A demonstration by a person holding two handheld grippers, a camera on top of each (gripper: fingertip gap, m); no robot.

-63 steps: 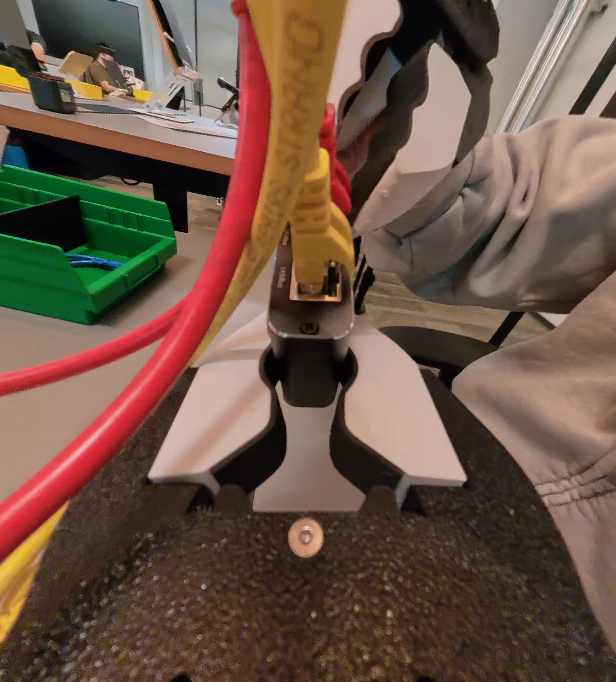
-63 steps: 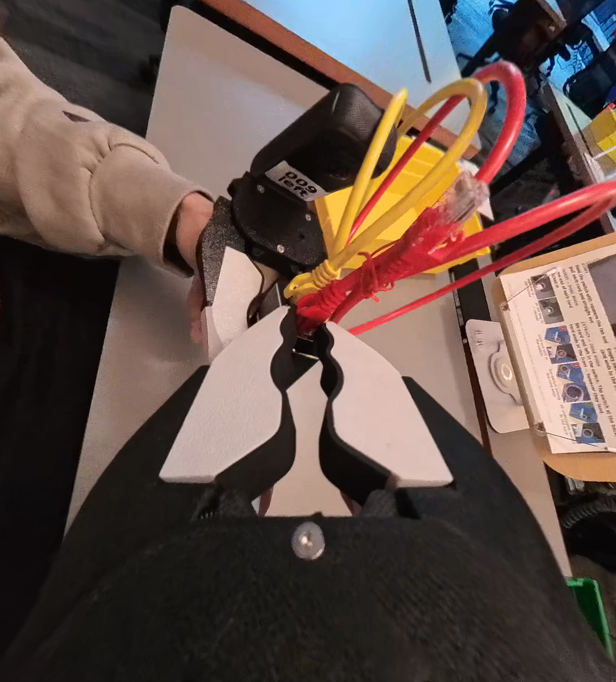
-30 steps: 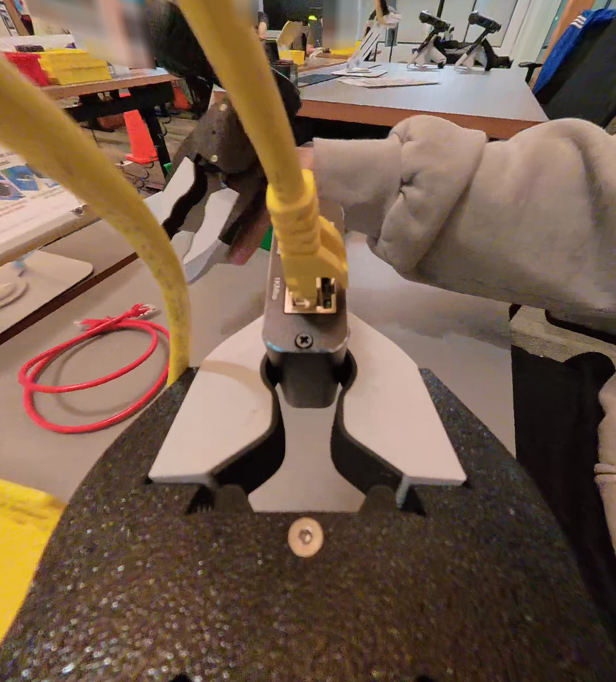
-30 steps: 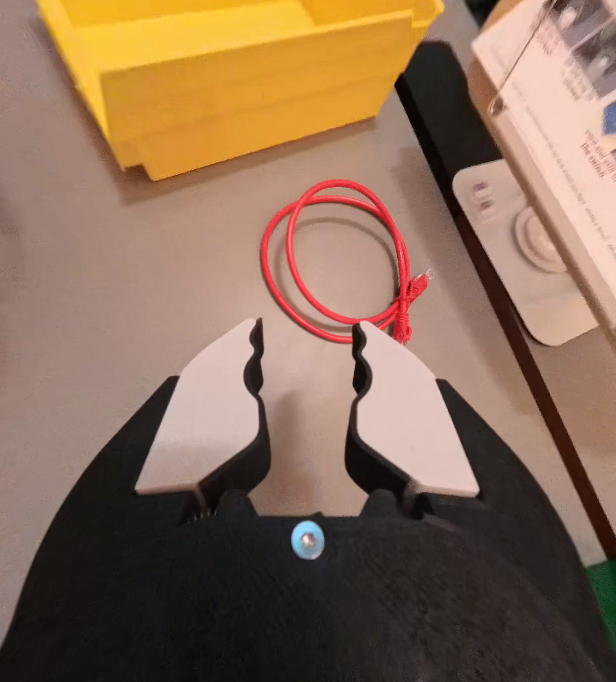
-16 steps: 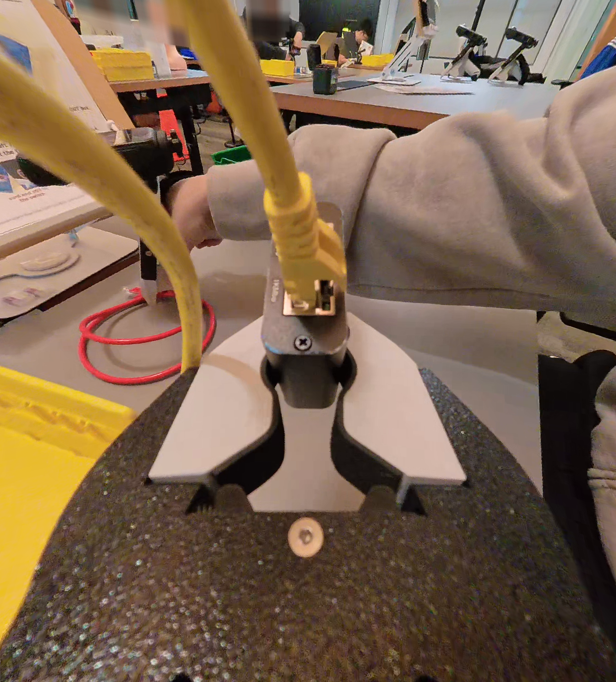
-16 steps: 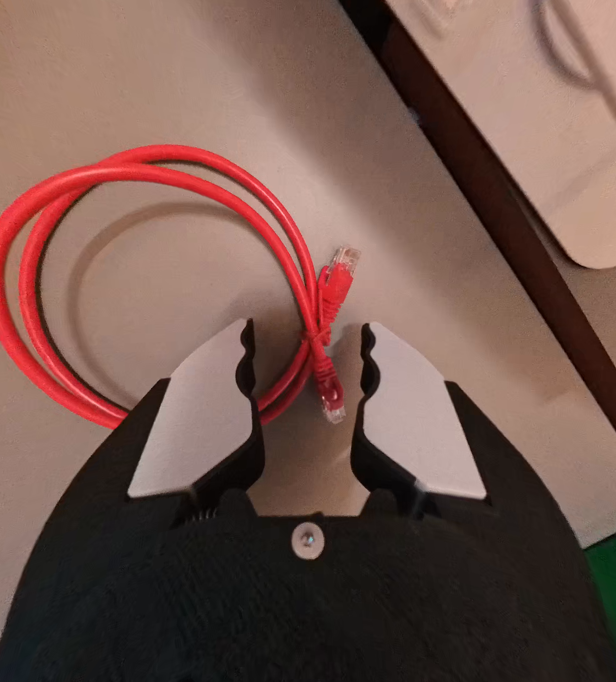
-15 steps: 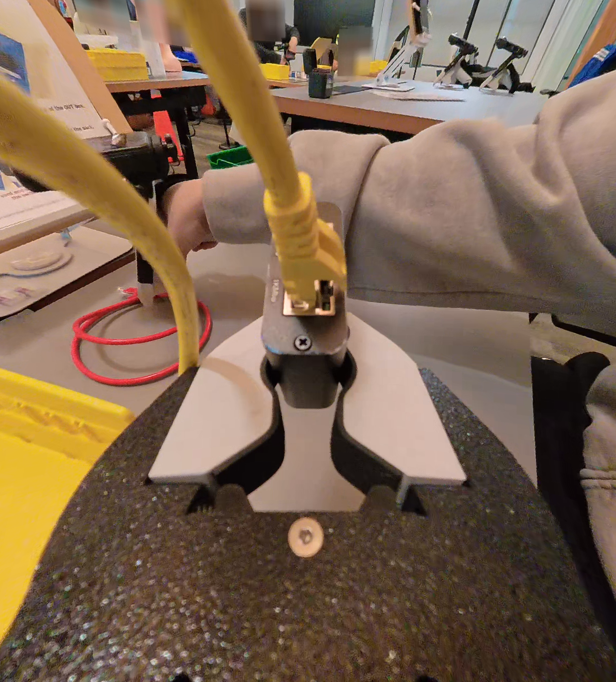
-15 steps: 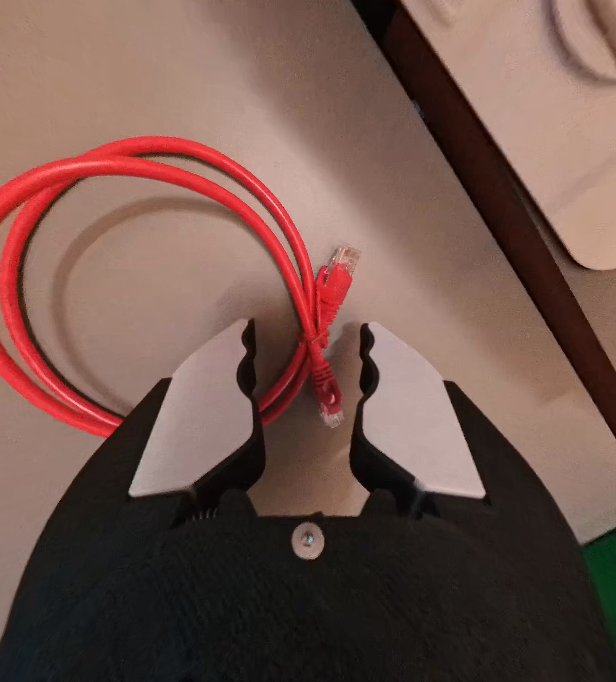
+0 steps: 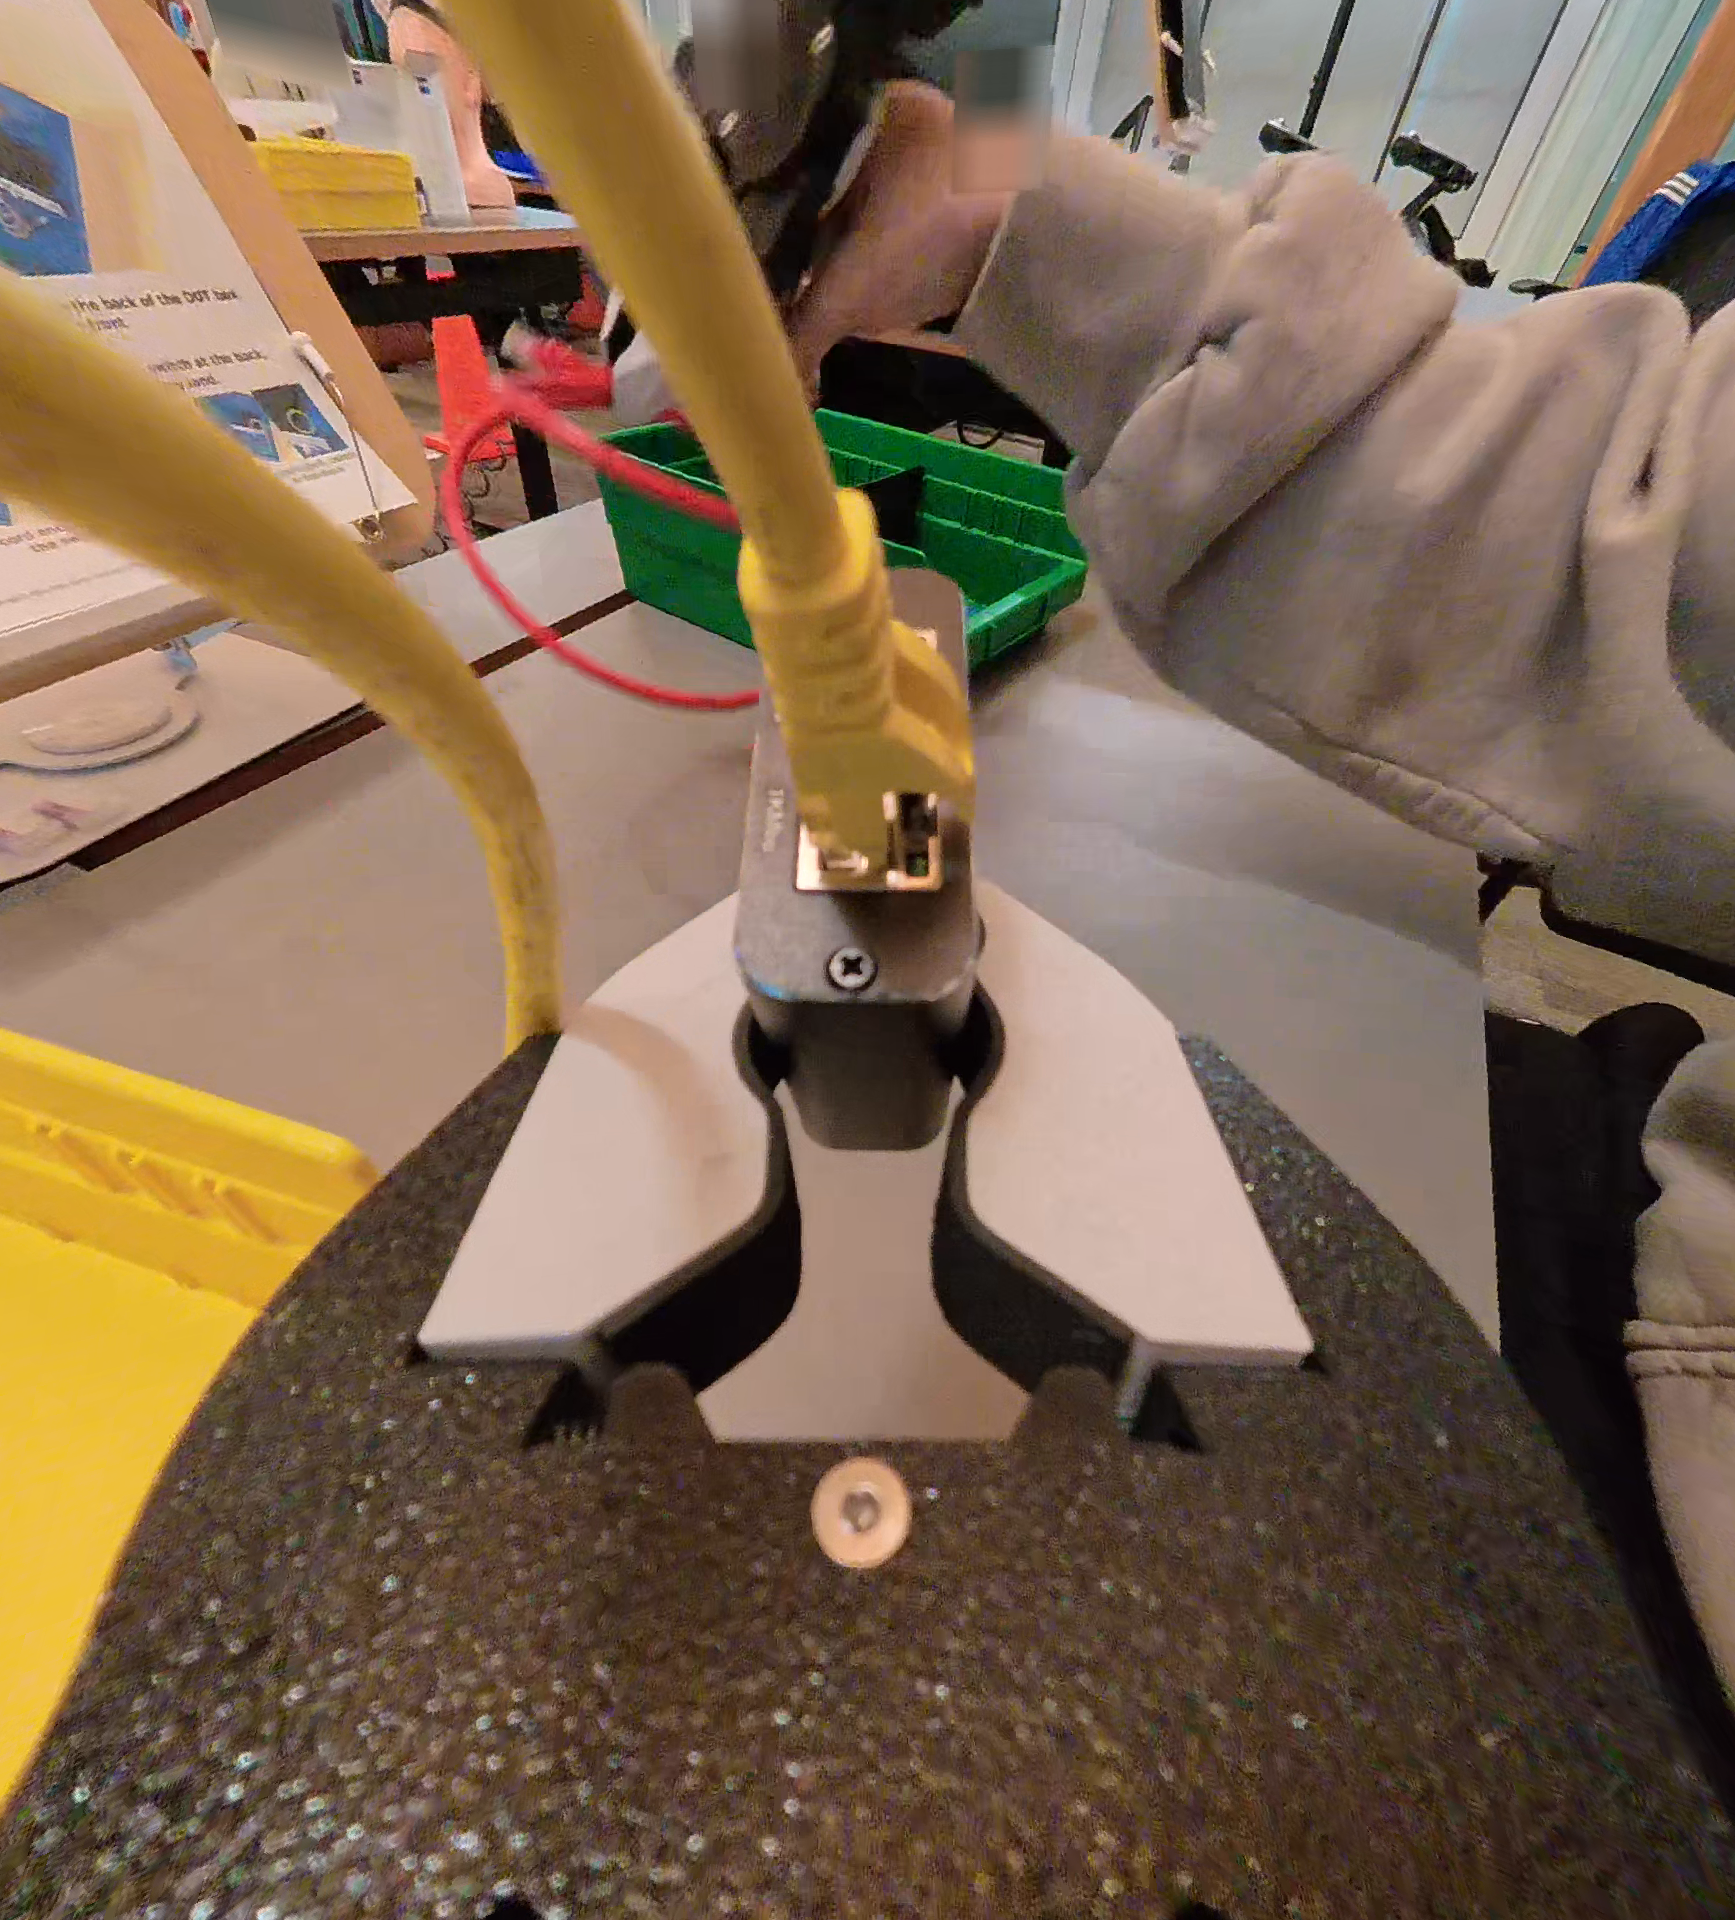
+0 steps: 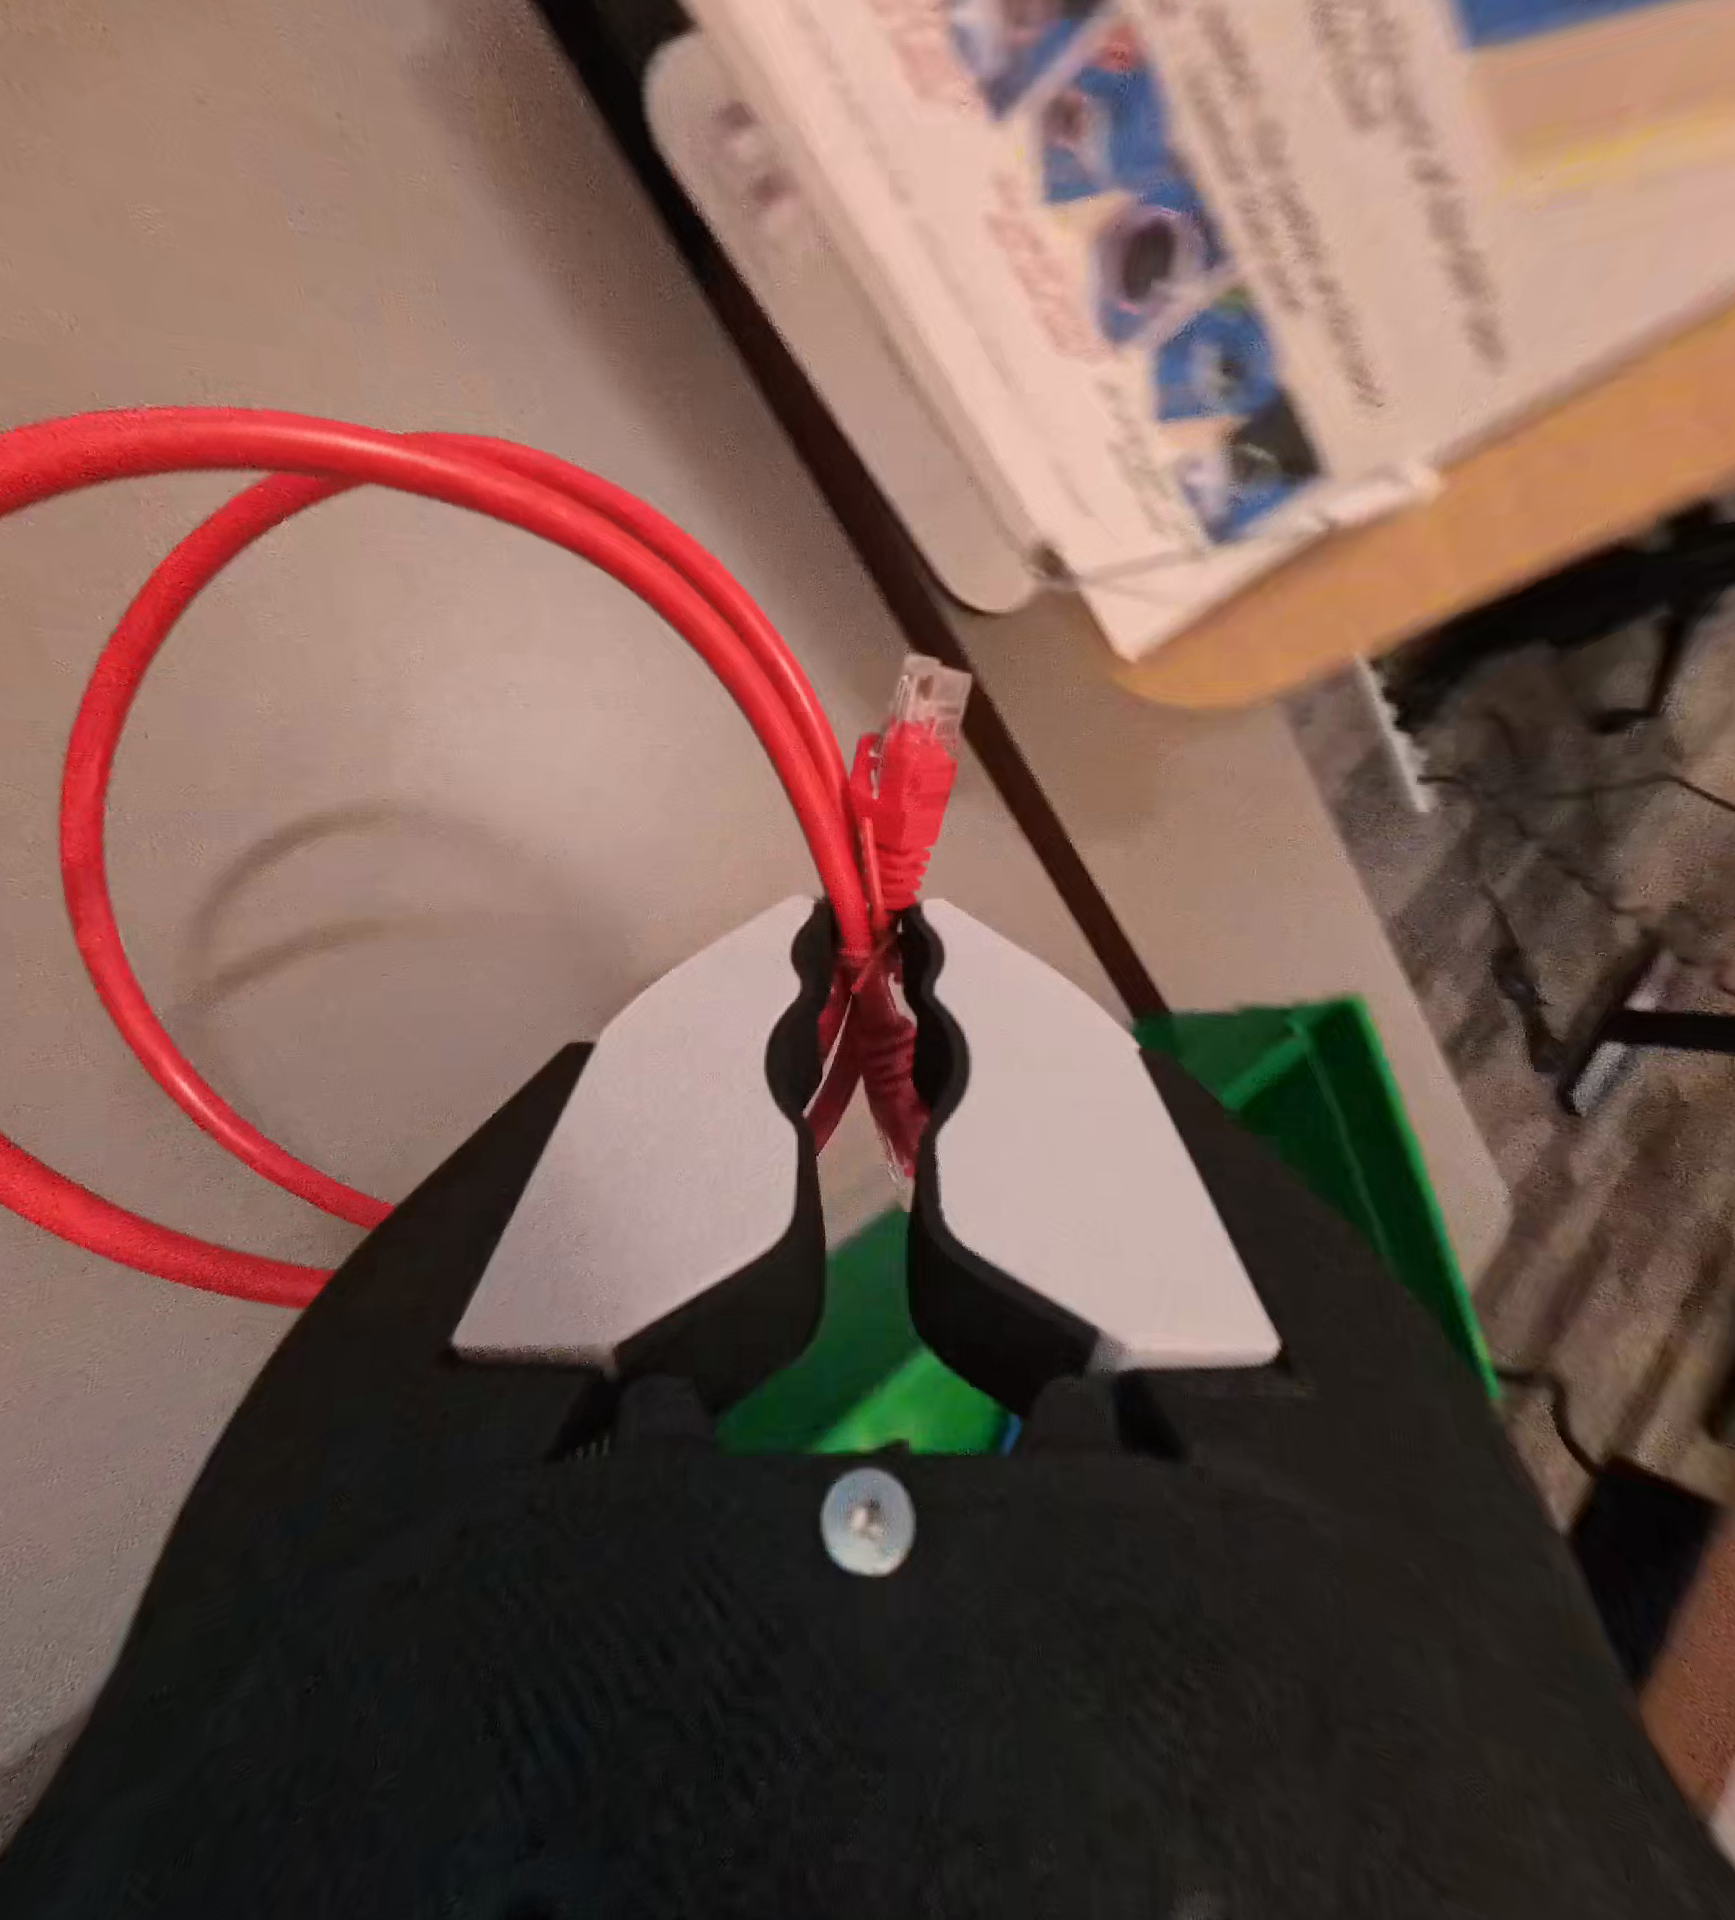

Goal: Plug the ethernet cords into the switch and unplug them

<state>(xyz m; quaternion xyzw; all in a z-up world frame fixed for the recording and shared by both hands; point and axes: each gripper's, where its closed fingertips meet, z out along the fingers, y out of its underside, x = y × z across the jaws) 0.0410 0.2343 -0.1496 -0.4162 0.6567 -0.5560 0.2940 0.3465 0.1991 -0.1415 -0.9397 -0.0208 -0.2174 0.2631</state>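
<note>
My left gripper [image 9: 863, 997] is shut on a small dark switch [image 9: 858, 935] and holds it upright. A yellow ethernet cord [image 9: 821, 644] is plugged into its top port; the cord loops up and back down at the left. My right gripper [image 10: 868, 935] is shut on a coiled red ethernet cord [image 10: 427, 478], gripping both crossed ends near the plugs. One red plug with a clear tip [image 10: 920, 748] sticks out past the fingertips. The red coil hangs in the air, also seen far off in the left wrist view [image 9: 572, 623].
A grey table [image 9: 323, 883] lies below. A yellow bin [image 9: 94, 1195] is at the left, a green bin [image 9: 946, 561] at the back and under the right gripper [image 10: 1310, 1091]. An instruction sheet on a board [image 10: 1206, 260] stands at the table's edge. A grey sleeve [image 9: 1414, 520] crosses right. Spacing between my two grippers at the tips: around 30 centimeters.
My right gripper closed on the red cord's crossed ends and lifted the coil off the table toward the green bin. The left gripper keeps holding the switch with the yellow cord in.
</note>
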